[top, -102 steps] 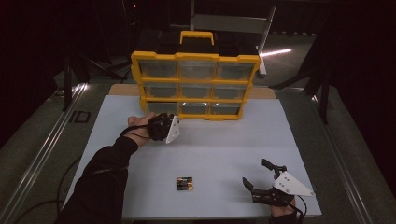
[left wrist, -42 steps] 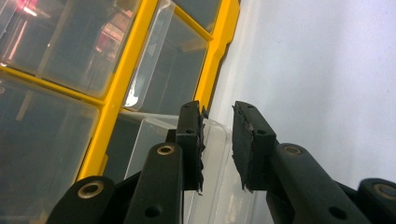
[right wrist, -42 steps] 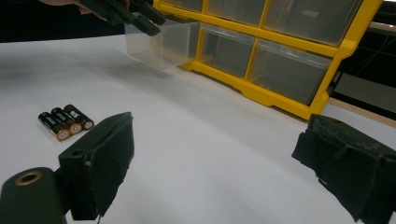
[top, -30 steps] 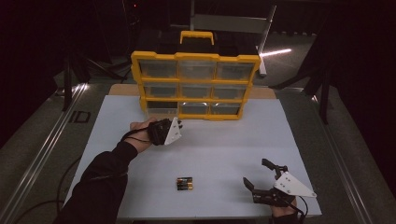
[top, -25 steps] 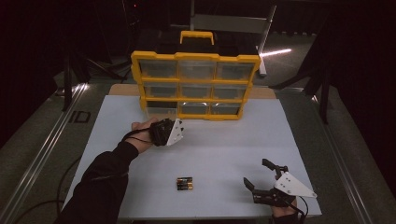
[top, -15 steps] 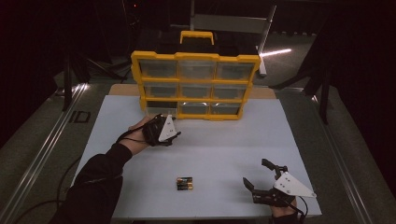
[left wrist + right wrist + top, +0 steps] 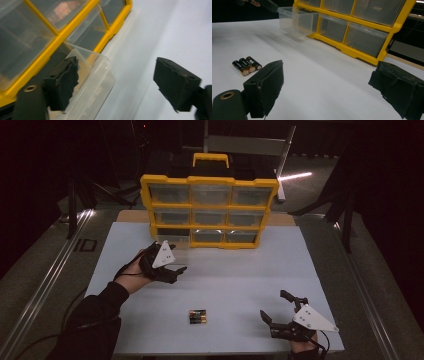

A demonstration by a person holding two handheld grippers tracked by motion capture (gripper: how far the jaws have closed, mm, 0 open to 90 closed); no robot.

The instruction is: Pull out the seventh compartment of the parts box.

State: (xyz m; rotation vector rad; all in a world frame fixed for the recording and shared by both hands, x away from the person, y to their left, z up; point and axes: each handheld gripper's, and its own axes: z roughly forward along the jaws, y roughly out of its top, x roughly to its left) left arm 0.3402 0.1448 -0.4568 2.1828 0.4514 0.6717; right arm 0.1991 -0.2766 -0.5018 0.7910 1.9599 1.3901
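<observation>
Looks like a lab or recording rig, not a home: dark room, blacked-out surroundings, metal stands and rails [image 7: 47, 285] flanking a bare white tabletop [image 7: 240, 280]. Ahead of the jaws, a yellow parts organizer [image 7: 209, 212] with 9 clear drawers; between both pairs of jaws, 3 batteries [image 7: 197, 316]. Workshop-style storage, staged setup.

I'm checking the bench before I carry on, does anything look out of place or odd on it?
One thing: the clear drawer at the bottom left of the yellow organiser is pulled out while the rest sit flush. The left gripper, jaws just opened, is beside it. Three batteries lie loose on the white table.
</observation>
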